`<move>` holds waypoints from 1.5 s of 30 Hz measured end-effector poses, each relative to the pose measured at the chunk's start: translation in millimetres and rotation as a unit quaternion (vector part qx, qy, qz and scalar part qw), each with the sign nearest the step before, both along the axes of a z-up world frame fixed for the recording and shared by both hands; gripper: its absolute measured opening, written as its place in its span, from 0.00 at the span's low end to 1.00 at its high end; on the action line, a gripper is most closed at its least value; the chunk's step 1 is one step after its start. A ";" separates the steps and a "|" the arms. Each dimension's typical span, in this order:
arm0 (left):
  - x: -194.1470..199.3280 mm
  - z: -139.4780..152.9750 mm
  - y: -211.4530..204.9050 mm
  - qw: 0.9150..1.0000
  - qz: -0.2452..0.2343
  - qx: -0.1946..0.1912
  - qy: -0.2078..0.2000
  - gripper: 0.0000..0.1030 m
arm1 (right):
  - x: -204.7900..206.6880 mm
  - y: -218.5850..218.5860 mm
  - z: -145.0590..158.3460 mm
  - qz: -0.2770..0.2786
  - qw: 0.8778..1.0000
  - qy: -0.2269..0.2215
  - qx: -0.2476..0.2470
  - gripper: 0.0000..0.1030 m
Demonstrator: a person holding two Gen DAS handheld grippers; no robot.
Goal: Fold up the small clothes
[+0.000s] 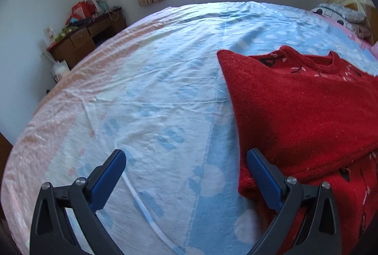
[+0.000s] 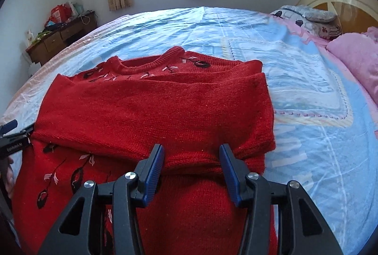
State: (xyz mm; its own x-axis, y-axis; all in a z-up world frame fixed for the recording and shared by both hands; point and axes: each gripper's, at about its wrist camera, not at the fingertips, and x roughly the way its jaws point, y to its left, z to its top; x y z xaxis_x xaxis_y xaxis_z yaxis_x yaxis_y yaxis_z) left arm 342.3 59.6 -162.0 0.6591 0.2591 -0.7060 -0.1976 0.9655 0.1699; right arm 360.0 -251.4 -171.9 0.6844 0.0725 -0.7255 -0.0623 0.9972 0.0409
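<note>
The left gripper (image 1: 186, 160) hung low with its jaws spread wide and empty, while the right gripper (image 2: 191, 155) likewise stood parted, gripping nothing between its fingers.

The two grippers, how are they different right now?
The left gripper is spread wide; the right gripper is open too, but less wide. The left gripper sits at the sweater's edge, mostly over the bedsheet, while the right gripper hangs over the sweater's folded middle. Both are black with blue fingers, and neither one is holding anything.
</note>
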 end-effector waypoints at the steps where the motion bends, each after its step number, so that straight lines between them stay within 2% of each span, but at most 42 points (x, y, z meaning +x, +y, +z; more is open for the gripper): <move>1: 0.1 -0.3 2.0 1.000 0.001 -0.009 0.001 1.00 | -1.1 0.5 -0.5 0.000 1.000 -0.001 -0.003 0.49; 3: -0.9 -0.9 7.3 1.000 0.008 -0.024 0.002 1.00 | -1.6 2.2 -0.3 0.002 1.000 -0.003 -0.009 0.49; 9: -2.1 -1.7 7.2 1.000 0.009 -0.027 0.000 1.00 | 0.0 -4.3 -1.7 0.004 1.000 -0.008 0.016 0.50; 13: -4.3 0.0 9.6 0.999 0.004 -0.035 -0.004 1.00 | -0.3 -3.7 -1.3 0.002 1.000 -0.007 0.015 0.50; 24: -8.2 -0.6 21.1 0.996 -0.002 -0.092 0.000 1.00 | -2.1 0.4 1.1 -0.004 1.000 -0.010 0.000 0.52; 25: -9.0 -0.2 21.9 0.996 0.000 -0.094 0.000 1.00 | -2.6 0.1 2.2 -0.004 1.000 -0.011 -0.001 0.54; 27: -13.7 1.4 22.0 0.995 0.002 -0.095 -0.001 1.00 | -7.6 0.7 6.3 -0.006 1.000 -0.013 -0.005 0.64; 28: -17.1 2.3 22.9 0.995 0.001 -0.097 -0.004 1.00 | -10.0 2.4 7.3 -0.001 1.000 -0.009 -0.006 0.75; 29: -20.6 2.8 22.8 0.995 -0.002 -0.100 -0.007 1.00 | -12.8 5.4 6.7 0.010 1.000 -0.003 -0.006 0.78; 32: -26.7 2.3 22.1 0.995 -0.009 -0.100 -0.005 1.00 | -18.5 15.3 -0.5 0.034 0.999 0.010 -0.023 0.78; 34: -30.4 3.6 21.4 0.995 -0.012 -0.101 -0.004 1.00 | -25.1 20.1 -1.0 0.037 0.999 0.001 -0.036 0.78; 45: -84.1 41.7 6.5 0.991 -0.064 -0.114 -0.035 1.00 | -87.0 27.7 35.4 0.062 0.997 -0.036 0.002 0.78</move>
State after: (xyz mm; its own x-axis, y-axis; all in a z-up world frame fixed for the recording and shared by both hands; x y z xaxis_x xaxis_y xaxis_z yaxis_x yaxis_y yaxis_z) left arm 258.2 66.1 -120.2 0.7259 0.0094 -0.6877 -0.0745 0.9951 -0.0650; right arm 273.0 -223.7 -136.5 0.7202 0.1625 -0.6744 -0.1876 0.9816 0.0362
